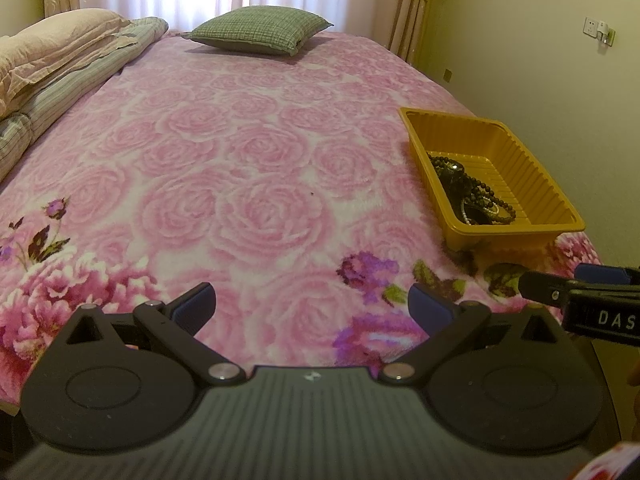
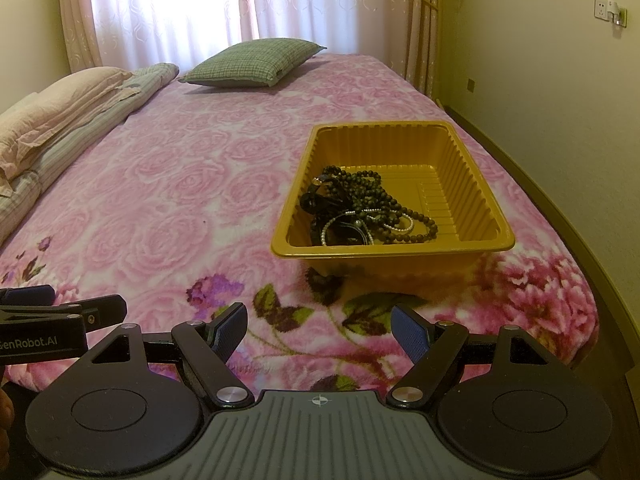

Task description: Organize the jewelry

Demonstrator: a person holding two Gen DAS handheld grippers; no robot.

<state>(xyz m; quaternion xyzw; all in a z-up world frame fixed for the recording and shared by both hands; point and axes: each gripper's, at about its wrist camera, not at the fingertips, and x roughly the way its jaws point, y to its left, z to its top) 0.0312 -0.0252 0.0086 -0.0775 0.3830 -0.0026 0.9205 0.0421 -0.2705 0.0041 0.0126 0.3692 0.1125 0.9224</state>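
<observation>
Right wrist view: bead strands [image 2: 368,208] all piled in yellow tray [image 2: 496,236] on bed [image 2: 180,184]; task looks nearly done. Both tongs, left [image 1: 308,312] and right [image 2: 318,332], released, empty.

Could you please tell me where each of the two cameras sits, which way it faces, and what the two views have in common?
Left wrist: sits on the left gripper, facing down the bed; its open fingers show, with the right gripper's tip at right.
Right wrist: sits on the right gripper, facing the yellow tray of bead jewelry; its open fingers show, with the left gripper's tip at left.
Shared: bed, tray, jewelry, green pillow, curtains.
</observation>
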